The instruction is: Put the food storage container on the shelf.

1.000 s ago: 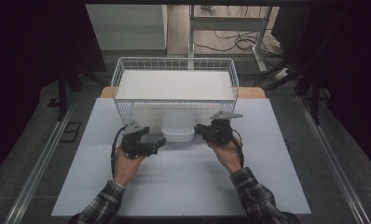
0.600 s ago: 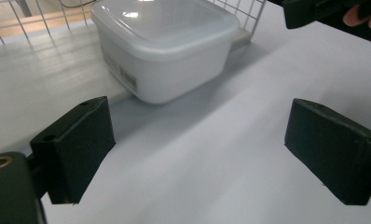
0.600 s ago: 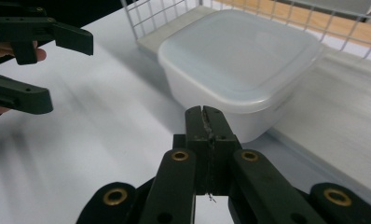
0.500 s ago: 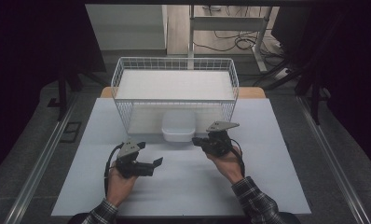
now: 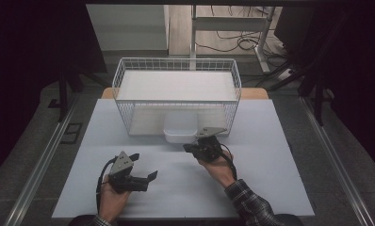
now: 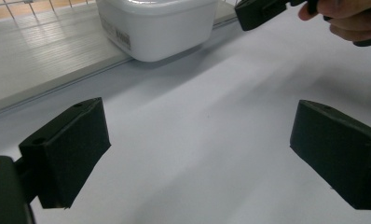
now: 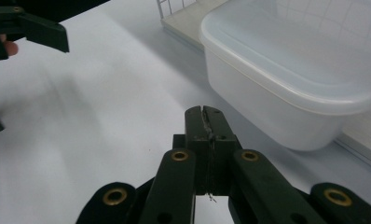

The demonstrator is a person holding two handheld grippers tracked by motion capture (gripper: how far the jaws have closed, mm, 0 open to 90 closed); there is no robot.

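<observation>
white tub [image 5: 180, 128] beside right gripper [image 5: 191, 149], fingers together.

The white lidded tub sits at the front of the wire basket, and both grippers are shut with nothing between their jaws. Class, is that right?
Not quite. Only the right gripper is shut; the left gripper view shows the left gripper open, nothing between its jaws. The tub does sit at the wire basket front.

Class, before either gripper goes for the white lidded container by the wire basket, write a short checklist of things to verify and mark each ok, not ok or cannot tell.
1. Left gripper jaws open with nothing between them: ok.
2. Right gripper jaws open: not ok, pressed shut, empty.
3. Lid seated on the white container: ok as far as the right gripper view shows.
4. Container free of both grippers: ok.
5. White table between grippers and container bare: ok.
6. Container clear of the wire basket wall: cannot tell.
</observation>
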